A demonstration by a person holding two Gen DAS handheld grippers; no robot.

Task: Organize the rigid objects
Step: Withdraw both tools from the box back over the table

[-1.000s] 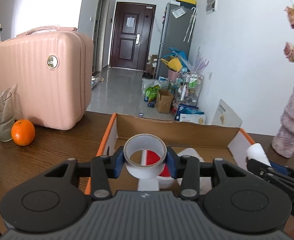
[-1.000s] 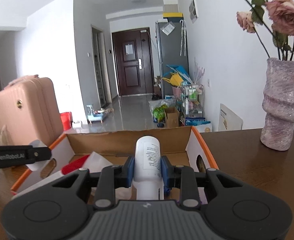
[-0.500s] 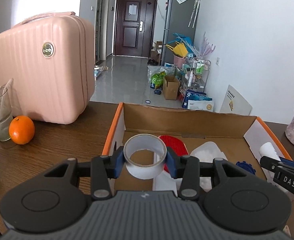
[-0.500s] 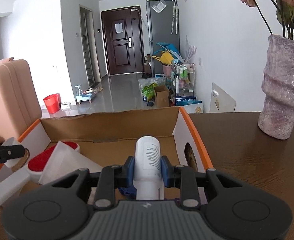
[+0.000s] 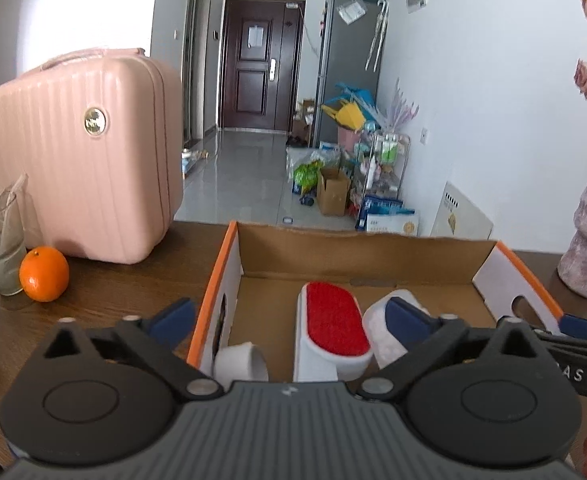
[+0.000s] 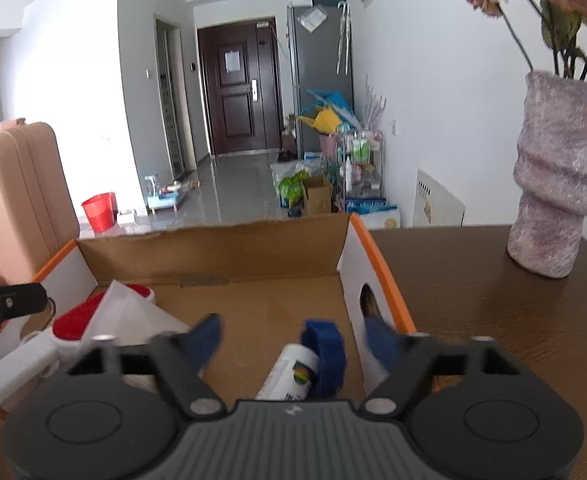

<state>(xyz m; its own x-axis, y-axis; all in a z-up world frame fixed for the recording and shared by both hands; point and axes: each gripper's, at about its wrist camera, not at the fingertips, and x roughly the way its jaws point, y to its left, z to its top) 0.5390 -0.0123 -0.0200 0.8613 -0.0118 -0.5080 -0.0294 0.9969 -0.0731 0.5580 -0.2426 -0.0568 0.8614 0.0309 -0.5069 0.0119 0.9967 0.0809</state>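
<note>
An orange-rimmed cardboard box [image 5: 365, 256] sits on the dark wooden table. My left gripper [image 5: 289, 314] hovers over its near left part, jaws opening wide with nothing pressed between them. Below it a white tape roll [image 5: 241, 364] lies in the box beside a white brush with a red pad [image 5: 333, 326]. My right gripper [image 6: 293, 342] is over the right part of the box [image 6: 221, 256], jaws opening. Between them, untouched, a white bottle [image 6: 293, 372] lies on the box floor against a blue ring [image 6: 325, 354].
A pink suitcase [image 5: 73, 160], an orange [image 5: 44, 274] and a glass [image 5: 1, 256] stand left of the box. A mauve vase [image 6: 557, 184] with dried roses stands on the table at the right. White wrapping [image 6: 133, 312] lies inside the box.
Both grippers have gone from shut to wide open. The tape roll left the left jaws and the bottle left the right jaws; both now lie in the box.
</note>
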